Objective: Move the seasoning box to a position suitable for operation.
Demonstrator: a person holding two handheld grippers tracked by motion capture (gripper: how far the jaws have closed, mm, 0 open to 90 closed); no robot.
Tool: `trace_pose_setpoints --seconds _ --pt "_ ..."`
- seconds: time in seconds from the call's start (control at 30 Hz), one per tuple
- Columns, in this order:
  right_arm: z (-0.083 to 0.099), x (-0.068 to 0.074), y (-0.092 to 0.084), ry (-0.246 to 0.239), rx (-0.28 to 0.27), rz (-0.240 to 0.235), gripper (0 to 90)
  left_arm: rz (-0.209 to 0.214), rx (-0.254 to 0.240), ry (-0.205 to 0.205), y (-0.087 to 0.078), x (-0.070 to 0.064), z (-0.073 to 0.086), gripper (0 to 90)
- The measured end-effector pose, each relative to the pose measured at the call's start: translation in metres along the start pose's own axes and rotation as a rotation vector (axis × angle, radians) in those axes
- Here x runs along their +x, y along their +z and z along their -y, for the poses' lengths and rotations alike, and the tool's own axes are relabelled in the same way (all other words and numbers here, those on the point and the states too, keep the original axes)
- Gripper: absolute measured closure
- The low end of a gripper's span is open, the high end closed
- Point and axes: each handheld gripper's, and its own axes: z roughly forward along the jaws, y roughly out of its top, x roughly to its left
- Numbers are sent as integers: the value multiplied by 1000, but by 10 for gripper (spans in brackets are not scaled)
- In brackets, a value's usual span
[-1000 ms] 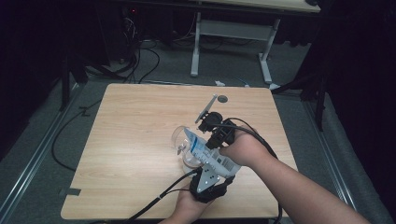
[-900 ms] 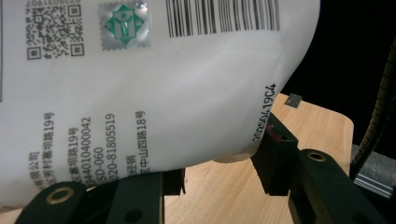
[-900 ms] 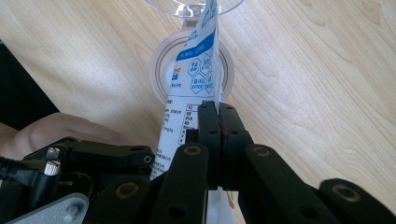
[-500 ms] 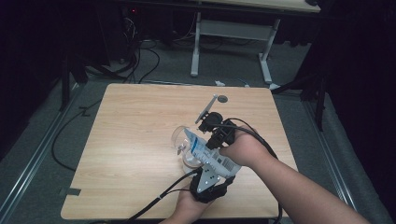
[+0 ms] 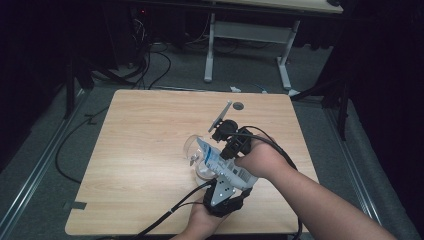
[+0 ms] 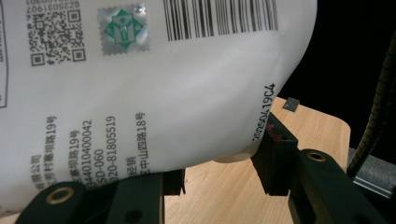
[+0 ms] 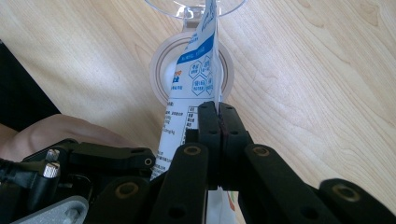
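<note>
Pouch (image 5: 220, 162) hangs tilted over the clear cup (image 5: 197, 156) near the table's (image 5: 140, 150) middle. Right gripper (image 7: 218, 109) pinches its top edge, jaws pressed together. Left gripper (image 6: 219, 163) grips its fat lower end, apparently squeezing from both sides.

Right gripper (image 7: 218, 109) pinches the pouch (image 7: 194, 79) edge, jaws tight together, pouch top poking toward the clear cup (image 7: 194, 8) over the wooden table (image 7: 317, 79).
</note>
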Motion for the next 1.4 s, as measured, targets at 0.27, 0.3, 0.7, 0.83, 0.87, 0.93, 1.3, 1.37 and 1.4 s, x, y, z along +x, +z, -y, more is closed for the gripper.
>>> trace_pose_setpoints --seconds 0.27,0.3,0.7,0.83,0.87,0.93,1.3,1.37,1.4 --pt "0 0 0 1 3 3 900 1 -2 1 0 0 0 598" --pt "0 0 0 1 2 3 899 0 -3 1 0 0 0 598" --pt "-1 0 -1 1 -4 -2 899 0 -5 1 -1 1 -1 598" --pt "-1 0 -1 -3 -4 -2 900 -1 -5 3 -1 1 -1 598" --pt "-1 0 -1 -2 -3 -2 900 -1 -5 3 -1 0 -1 599" --pt "-1 0 0 -3 -4 -2 900 -1 -5 3 -1 0 -1 598" --pt "-2 0 -1 -8 -3 -1 899 0 -10 -1 -1 0 -1 599" --pt "-1 0 -1 -3 -1 -4 899 1 -11 -1 -1 0 -1 599" --pt "-1 0 -1 -3 1 0 900 1 -11 -1 -1 0 -1 599"
